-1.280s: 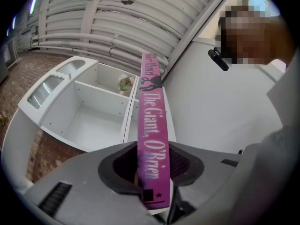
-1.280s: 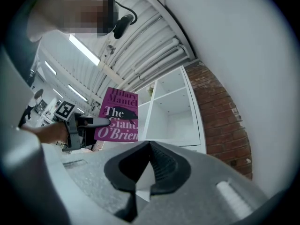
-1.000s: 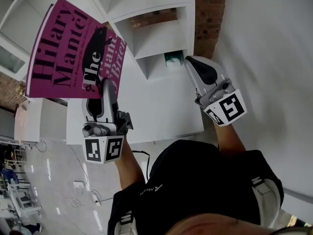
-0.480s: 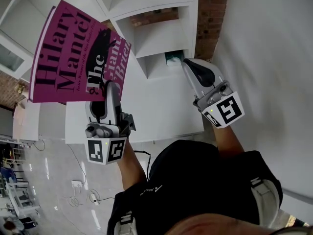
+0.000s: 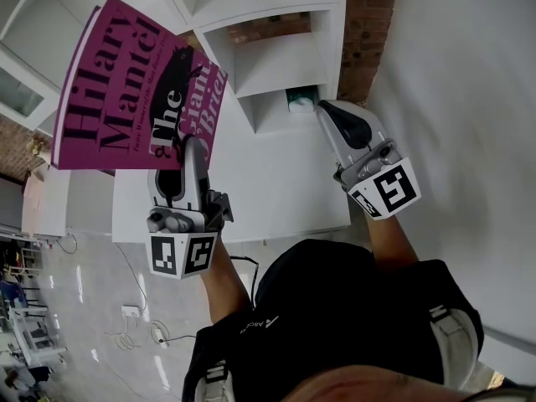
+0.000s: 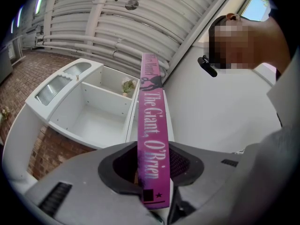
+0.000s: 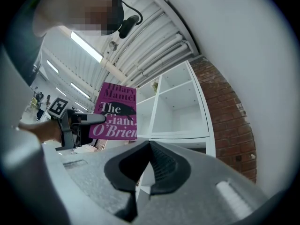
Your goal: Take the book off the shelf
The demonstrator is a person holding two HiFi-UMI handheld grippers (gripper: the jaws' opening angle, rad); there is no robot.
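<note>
At the left, the left gripper (image 5: 191,149) has the magenta book (image 5: 134,90) pinched at its bottom edge by the spine, the jaws spread only as wide as the book is thick and pressing on both covers. Compared with a second ago the book has barely moved: it has drifted a little up and to the right in the head view, and the hold looks unchanged. It hangs in the air, out in front of the white shelf (image 5: 276,65) and apart from it, so we judge the taking-off itself done; what remains is only carrying it away or setting it down somewhere.

In the middle, the shelf's open compartments look bare in all three views, save one that holds a small green thing (image 5: 299,100), possibly a potted plant; we cannot tell for sure.

At the right, the right gripper (image 5: 328,111) hovers near that compartment, jaws together with nothing between them.
</note>
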